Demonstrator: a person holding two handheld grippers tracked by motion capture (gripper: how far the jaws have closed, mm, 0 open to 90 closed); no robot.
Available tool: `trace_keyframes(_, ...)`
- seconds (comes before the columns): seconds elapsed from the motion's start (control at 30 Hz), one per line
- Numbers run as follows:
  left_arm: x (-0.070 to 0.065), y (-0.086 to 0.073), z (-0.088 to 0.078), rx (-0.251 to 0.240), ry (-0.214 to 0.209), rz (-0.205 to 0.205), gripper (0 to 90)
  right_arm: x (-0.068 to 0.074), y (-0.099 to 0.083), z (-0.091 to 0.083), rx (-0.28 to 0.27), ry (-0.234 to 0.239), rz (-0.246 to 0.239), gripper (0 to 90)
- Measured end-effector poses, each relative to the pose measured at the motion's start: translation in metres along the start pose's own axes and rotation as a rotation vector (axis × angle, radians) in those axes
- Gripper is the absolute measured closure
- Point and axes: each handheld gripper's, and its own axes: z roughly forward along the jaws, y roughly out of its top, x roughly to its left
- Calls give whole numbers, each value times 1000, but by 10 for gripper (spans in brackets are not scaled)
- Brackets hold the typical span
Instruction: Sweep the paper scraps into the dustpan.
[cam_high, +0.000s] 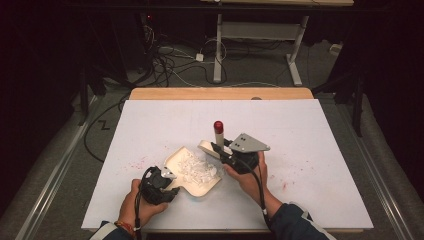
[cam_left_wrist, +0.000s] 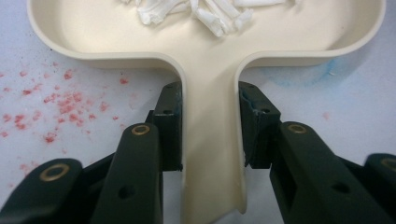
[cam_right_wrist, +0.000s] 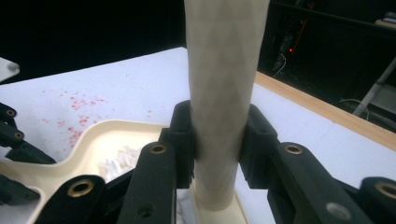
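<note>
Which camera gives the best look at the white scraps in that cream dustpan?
The high view: the whole pile of white scraps lies in the dustpan. The left gripper view cuts the scraps off at its top edge; the right gripper view catches a few beside its jaws.

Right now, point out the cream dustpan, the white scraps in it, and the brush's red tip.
Cream plastic dustpan (cam_left_wrist: 212, 154): left gripper view, its handle.
White scraps (cam_high: 196, 169): high view, middle of the pile.
Red brush tip (cam_high: 218, 125): high view, handle's top.
</note>
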Motion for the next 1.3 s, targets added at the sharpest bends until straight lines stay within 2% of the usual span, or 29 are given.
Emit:
trace_keyframes(0.03, 0, 0, 0, -2, -1, -1, 633, 3, 1, 2, -3, 2, 5, 710)
trace_keyframes(0.07, 0, 0, 0, -3, -2, -1, 633, 10, 3, 8, -18, 14, 34, 710)
trace_keyframes(0.27, 0, 0, 0, -7, -2, 0, 633, 17, 10, 20, -28, 53, 77, 711)
trace_keyframes(0.33, 1, -1, 0, -8, -3, 1, 633, 19, 13, 23, -34, 74, 81, 711)
trace_keyframes(0.4, 1, -1, 0, -8, -3, 1, 633, 23, 19, 26, -33, 92, 64, 712)
trace_keyframes(0.63, 1, -1, 0, -9, -6, 3, 633, 20, 26, 22, -51, 98, 57, 711)
trace_keyframes(0.77, 1, -1, 0, -9, -5, 3, 633, 10, 33, 11, -75, 77, 64, 711)
trace_keyframes(0.97, 1, -2, 0, -9, -7, 4, 633, 0, 34, 0, -74, 51, 62, 711)
trace_keyframes(1.0, 1, -2, -1, -9, -8, 0, 632, -1, 33, -1, -71, 45, 55, 711)
trace_keyframes(1.03, 1, -2, -1, -7, -9, 0, 633, -4, 28, -4, -49, 18, 28, 711)
trace_keyframes(1.3, 2, -7, -6, 5, -17, -3, 633, -22, 10, -16, -16, -39, 21, 711)
